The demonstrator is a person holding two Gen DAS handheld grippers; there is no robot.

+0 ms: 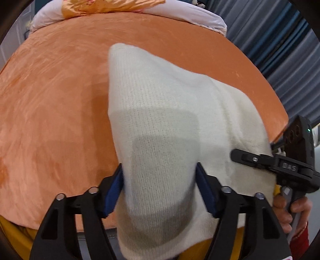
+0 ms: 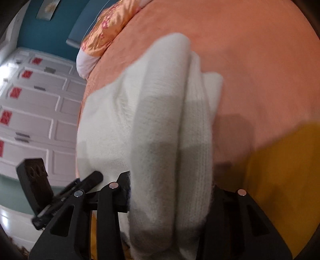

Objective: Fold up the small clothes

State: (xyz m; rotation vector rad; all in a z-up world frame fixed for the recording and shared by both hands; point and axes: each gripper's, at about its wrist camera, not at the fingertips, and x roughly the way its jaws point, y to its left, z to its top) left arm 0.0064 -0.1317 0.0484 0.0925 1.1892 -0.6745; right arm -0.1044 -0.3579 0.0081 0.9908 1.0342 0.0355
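A cream knit garment (image 1: 160, 124) hangs lifted above an orange bed (image 1: 52, 96), filling the centre of both wrist views, its far end trailing toward the upper middle of the frame. The left hand-held gripper (image 1: 160, 186) pinches a bunched edge of the knit between its blue pads (image 1: 114, 190) at lower centre. The right hand-held gripper (image 2: 170, 192) clamps another doubled edge at the bottom of its own view, the cloth gathered into 2 thick rolls. Holding 2 edges side by side appears meant to keep the garment taut and even so it can be laid flat for a fold. Pillows (image 1: 128, 8) sit at the top of the frame; a white panelled wardrobe (image 2: 36, 112) stands at left.
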